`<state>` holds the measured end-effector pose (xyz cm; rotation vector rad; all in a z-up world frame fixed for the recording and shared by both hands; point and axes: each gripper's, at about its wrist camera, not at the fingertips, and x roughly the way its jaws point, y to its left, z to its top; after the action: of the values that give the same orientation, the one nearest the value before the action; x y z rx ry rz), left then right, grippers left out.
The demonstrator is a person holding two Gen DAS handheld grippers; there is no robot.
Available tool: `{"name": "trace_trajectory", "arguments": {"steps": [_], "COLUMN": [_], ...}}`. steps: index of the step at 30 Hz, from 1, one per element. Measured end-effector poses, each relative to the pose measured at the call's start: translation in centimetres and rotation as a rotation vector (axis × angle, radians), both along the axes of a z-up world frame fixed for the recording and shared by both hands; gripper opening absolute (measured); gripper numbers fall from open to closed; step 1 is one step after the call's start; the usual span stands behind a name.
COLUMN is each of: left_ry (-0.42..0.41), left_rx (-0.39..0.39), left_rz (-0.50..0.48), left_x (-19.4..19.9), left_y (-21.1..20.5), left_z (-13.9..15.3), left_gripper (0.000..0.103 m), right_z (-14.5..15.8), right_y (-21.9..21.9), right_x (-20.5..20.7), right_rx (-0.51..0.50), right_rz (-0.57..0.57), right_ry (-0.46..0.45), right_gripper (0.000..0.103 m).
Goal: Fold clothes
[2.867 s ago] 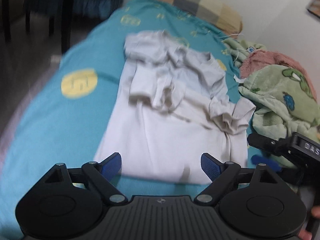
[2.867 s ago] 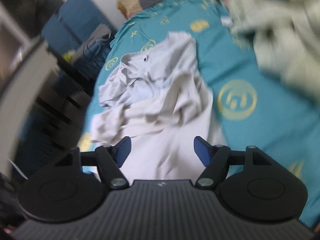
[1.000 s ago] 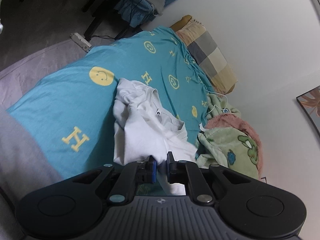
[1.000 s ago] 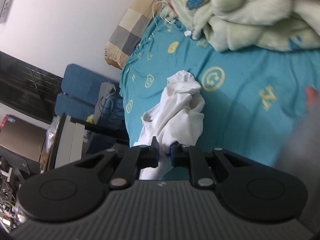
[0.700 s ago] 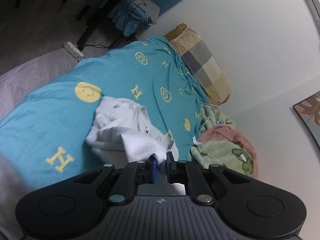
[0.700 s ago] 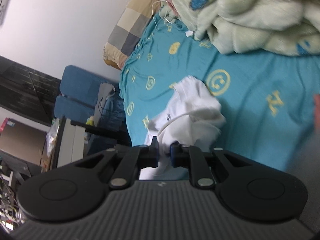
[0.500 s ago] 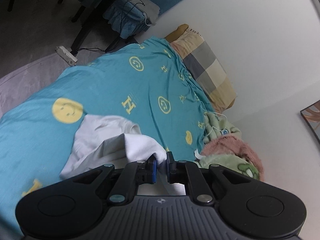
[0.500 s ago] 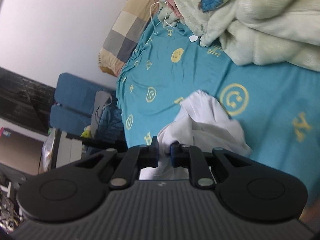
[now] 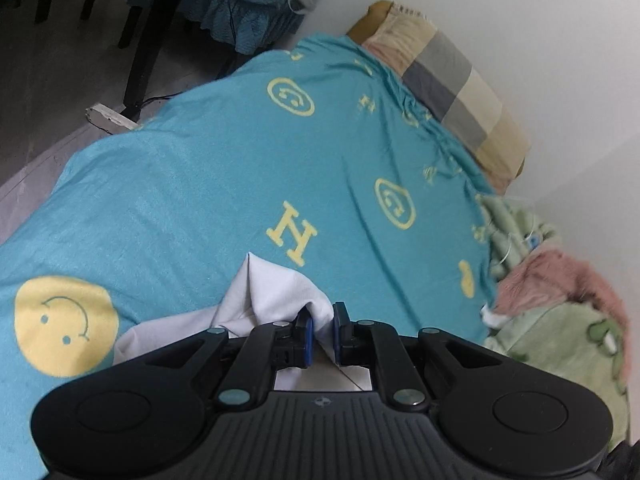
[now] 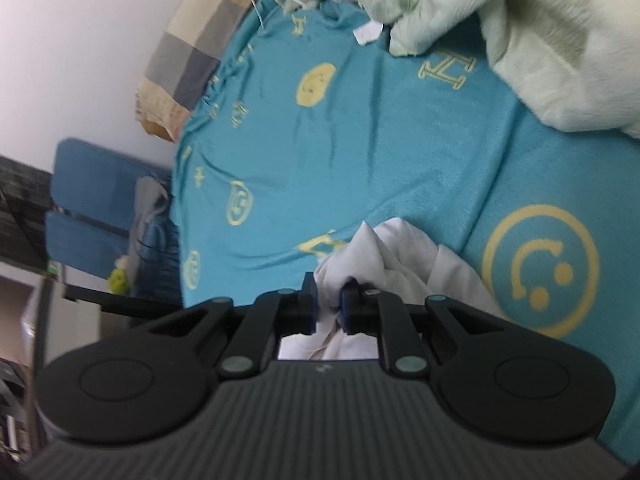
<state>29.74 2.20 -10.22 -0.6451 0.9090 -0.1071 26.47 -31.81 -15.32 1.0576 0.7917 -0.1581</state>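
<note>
You had the white garment (image 9: 276, 292) pinched in both tools at once. The left gripper (image 9: 321, 330) had its jaws nearly closed on a bunched fold of the cloth, and the right gripper (image 10: 329, 304) was likewise almost shut, with a wad of the same fabric squeezed between its blue pads.

The garment lay low over the teal bedsheet (image 9: 224, 184), gathered close under each tool. Seen from the left wrist, it sat on the near part of the sheet, well apart from the checked pillow (image 9: 452, 80) at the far end. Seen from the right wrist, the cloth (image 10: 404, 256) sat near the large yellow ring print, well clear of the green fleece blanket (image 10: 520, 28).

The fabric looked thin, light and limp, so it would likely sag and crumple wherever it was unsupported. It should slide easily over the sheet. You would do best holding it at an edge or corner, with the two grips spread wide, so the cloth could hang flat. Your grips looked bunched rather than neat, which could have left creases.
</note>
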Motion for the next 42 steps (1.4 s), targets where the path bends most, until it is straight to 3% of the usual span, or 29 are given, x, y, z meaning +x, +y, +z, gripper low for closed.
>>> {"name": "trace_trajectory", "arguments": {"steps": [6,8,9,10,11,12,16,19,23,30,39,42], "left_ry": [-0.017,-0.056,-0.077,-0.108,-0.136,-0.163,-0.246,-0.201,-0.119,-0.154,-0.206,-0.202], "left_rx": [0.057,0.113,0.142,0.176,0.212,0.249,0.417,0.471,0.506,0.552,0.584,0.610], "left_rz": [-0.043,-0.088,-0.113,-0.130,-0.143,-0.158,-0.231,-0.273,-0.293,-0.311,-0.313,-0.326], "left_x": [-0.2,-1.0,-1.3,-2.0,-2.5,-3.0,-4.1,-3.5,-3.2,-5.0,-12.8,-14.6], "left_y": [-0.3,-0.8,-1.1,-1.4,-1.8,-2.1,-3.8,-4.6,-5.0,-5.7,-5.8,-6.0], "left_z": [-0.8,0.0,0.4,0.9,1.4,1.8,2.5,1.2,-0.9,0.1,3.7,3.7], "left_gripper": [0.015,0.035,0.040,0.054,0.067,0.072,0.082,0.081,0.078,0.078,0.079,0.079], "right_z": [-0.2,0.9,1.4,1.9,2.5,2.9,4.8,4.0,1.6,2.9,6.7,6.9], "right_y": [0.4,1.1,1.4,1.7,2.1,2.6,5.5,7.1,7.4,7.7,8.2,8.3], "right_x": [-0.3,-0.2,-0.3,-0.4,-0.5,-0.6,-0.5,0.5,1.9,0.5,-6.1,-8.0], "right_rx": [-0.045,-0.115,-0.145,-0.168,-0.189,-0.214,-0.475,-0.608,-0.612,-0.617,-0.658,-0.656], "right_rz": [0.055,0.126,0.160,0.192,0.224,0.255,0.394,0.464,0.494,0.493,0.494,0.483], "right_ry": [-0.022,-0.054,-0.077,-0.104,-0.129,-0.151,-0.214,-0.180,-0.111,-0.134,-0.172,-0.170], "right_gripper": [0.020,0.029,0.039,0.051,0.057,0.064,0.064,0.063,0.062,0.062,0.062,0.062]}}
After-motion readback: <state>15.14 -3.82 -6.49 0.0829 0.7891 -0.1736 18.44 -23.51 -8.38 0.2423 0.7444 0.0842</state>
